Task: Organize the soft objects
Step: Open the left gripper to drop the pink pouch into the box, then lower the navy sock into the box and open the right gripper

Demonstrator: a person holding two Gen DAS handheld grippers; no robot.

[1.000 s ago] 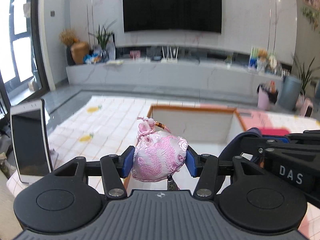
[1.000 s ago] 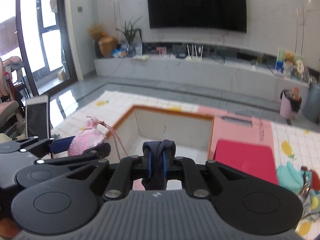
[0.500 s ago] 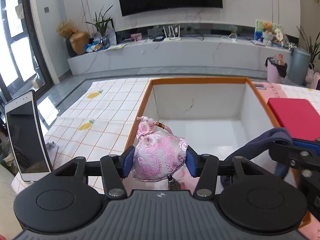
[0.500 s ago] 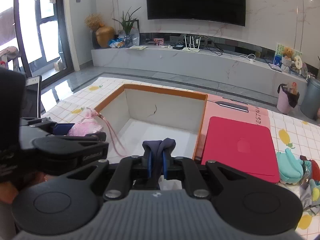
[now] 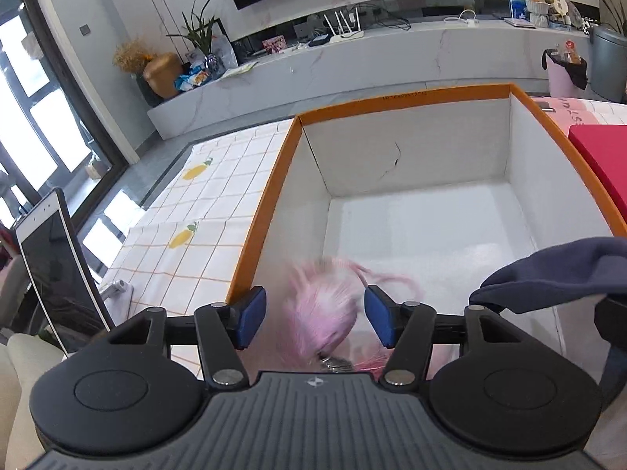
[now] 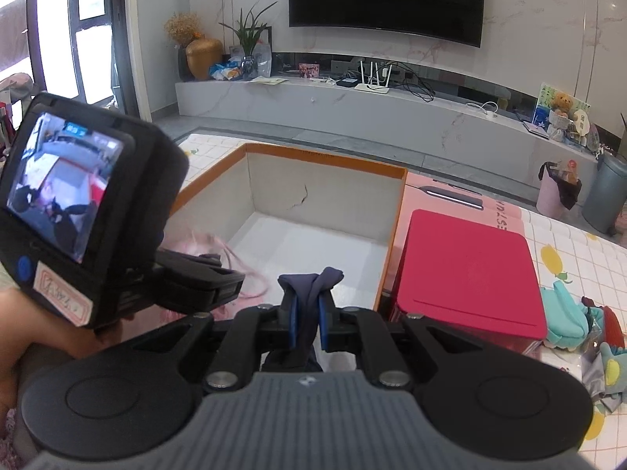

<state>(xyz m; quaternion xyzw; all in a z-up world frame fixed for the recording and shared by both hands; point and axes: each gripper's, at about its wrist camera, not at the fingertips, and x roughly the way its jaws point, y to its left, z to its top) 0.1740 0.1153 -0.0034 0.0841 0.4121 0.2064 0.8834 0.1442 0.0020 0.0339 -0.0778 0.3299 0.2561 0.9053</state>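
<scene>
My left gripper point(image 5: 313, 319) is open over the near left corner of the orange-rimmed white box point(image 5: 270, 196). The pink embroidered pouch point(image 5: 323, 305) is a motion-blurred shape between and below its blue pads, free of them. My right gripper point(image 6: 307, 313) is shut on a dark navy cloth point(image 6: 311, 286) and holds it above the box's near edge point(image 6: 386, 270). The navy cloth also shows at the right in the left wrist view point(image 5: 548, 270). The left gripper's body point(image 6: 90, 211) fills the left of the right wrist view, with the blurred pink pouch point(image 6: 196, 241) beyond it.
A red lidded box point(image 6: 466, 270) stands right of the orange box, on a pink one. Teal and other soft toys point(image 6: 564, 317) lie further right on the checked tablecloth point(image 5: 211, 211). A phone point(image 5: 58, 278) stands upright at the left table edge.
My left gripper has opened and the pink pouch has dropped out of its pads into the box. Both grippers have moved forward and tilted down over the box.
</scene>
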